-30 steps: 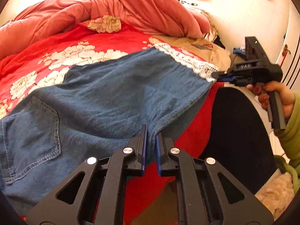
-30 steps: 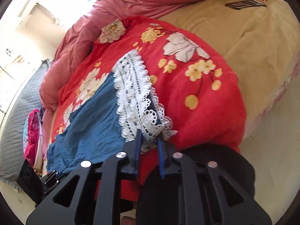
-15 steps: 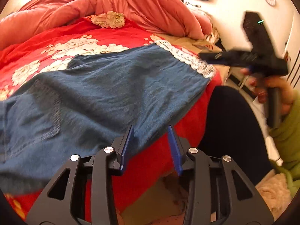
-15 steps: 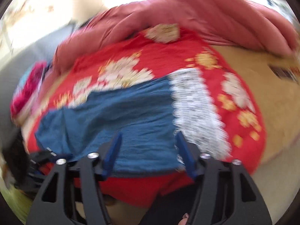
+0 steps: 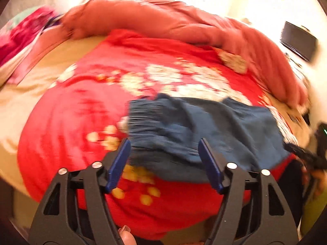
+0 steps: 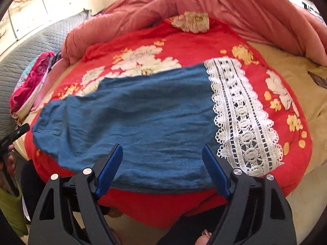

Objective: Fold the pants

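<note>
Bed: a tan sheet (image 6: 306, 85) covers the mattress, with a red floral blanket (image 6: 184, 45) spread over the near part
Quilt: a salmon-pink quilt (image 6: 235, 2) is bunched in a ridge along the far side of the blanket
Pants: blue denim pants (image 6: 143, 118) lie flat on the red blanket, near its front edge; a white lace hem (image 6: 241, 118) runs across their right end
Left side of the room: a grey quilted cover (image 6: 30, 47) and a heap of pink and magenta clothes (image 6: 30, 81) beside the bed; pale wall above
Right side of the room: a dark flat screen (image 5: 298, 40) against a bright wall, blurred in the left wrist view
Left hand-held gripper (image 5: 163, 155): jaws wide apart and just been opening, above the pants' waist end, nothing pinched between the blue pads (image 5: 119, 163)
Right hand-held gripper (image 6: 162, 159): jaws wide apart and just been opening, over the pants' near edge left of the lace, gripping nothing
Person: a green sleeve (image 6: 10, 210) shows at the left edge of the right wrist view
</note>
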Available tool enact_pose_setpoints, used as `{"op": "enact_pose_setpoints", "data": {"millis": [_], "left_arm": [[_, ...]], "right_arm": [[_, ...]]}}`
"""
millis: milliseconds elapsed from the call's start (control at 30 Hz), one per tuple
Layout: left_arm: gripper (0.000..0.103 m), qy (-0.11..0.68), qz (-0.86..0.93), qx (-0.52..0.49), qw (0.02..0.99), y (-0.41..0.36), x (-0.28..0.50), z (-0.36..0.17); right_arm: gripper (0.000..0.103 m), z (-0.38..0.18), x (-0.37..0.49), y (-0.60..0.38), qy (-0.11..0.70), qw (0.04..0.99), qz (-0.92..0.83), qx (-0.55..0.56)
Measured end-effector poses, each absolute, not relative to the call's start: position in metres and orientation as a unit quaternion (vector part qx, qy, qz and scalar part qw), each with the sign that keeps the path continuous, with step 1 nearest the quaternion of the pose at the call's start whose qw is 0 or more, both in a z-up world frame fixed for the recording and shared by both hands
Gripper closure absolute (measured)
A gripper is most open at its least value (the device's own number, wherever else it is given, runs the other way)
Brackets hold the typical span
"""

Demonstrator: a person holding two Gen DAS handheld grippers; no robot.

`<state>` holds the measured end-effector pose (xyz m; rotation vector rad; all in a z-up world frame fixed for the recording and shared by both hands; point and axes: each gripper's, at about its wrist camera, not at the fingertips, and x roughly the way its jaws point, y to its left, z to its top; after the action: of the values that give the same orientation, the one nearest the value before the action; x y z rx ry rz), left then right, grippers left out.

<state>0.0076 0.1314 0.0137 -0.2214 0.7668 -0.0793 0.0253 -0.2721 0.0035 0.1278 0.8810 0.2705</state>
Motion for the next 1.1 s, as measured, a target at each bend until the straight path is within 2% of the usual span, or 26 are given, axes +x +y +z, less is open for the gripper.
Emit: {"op": "enact_pose_setpoints", "data": {"millis": [167,267,333,400,467,600,733,967,1100], "left_arm": [[0.035,0.421,-0.030,-0.167,0.891,0.145,0.040,-0.010],[0.057,0.438,-0.016,-0.176,0.881,0.135,0.055,-0.025],[0.064,0.429,-0.013,-0.176,0.886,0.134,0.051,-0.020],[0.065,0.408,-0.008,-0.172,0.897,0.142,0.043,-0.007],[0.065,0.397,0.002,-0.139,0.907,0.147,0.036,0.005],[0.064,0.435,-0.002,-0.124,0.892,0.150,0.041,-0.016],[0.053,0.431,0.006,-0.125,0.894,0.151,0.036,-0.019],[0.049,0.367,0.039,-0.110,0.923,0.155,0.006,0.032],[0.045,0.351,0.001,-0.102,0.931,0.132,0.024,0.059]], "right_arm": [[0.024,0.007,0.031,-0.268,0.422,0.896,0.126,0.058],[0.024,0.006,0.041,-0.264,0.424,0.895,0.126,0.061],[0.024,0.004,0.046,-0.260,0.427,0.893,0.130,0.057],[0.024,0.000,0.046,-0.257,0.436,0.889,0.129,0.053],[0.024,-0.007,0.046,-0.256,0.447,0.883,0.132,0.055],[0.022,-0.018,0.046,-0.254,0.456,0.879,0.131,0.050],[0.021,-0.020,0.044,-0.253,0.456,0.879,0.135,0.046],[0.021,-0.002,0.032,-0.262,0.425,0.890,0.153,0.066],[0.021,0.021,0.037,-0.262,0.386,0.909,0.152,0.050]]}}
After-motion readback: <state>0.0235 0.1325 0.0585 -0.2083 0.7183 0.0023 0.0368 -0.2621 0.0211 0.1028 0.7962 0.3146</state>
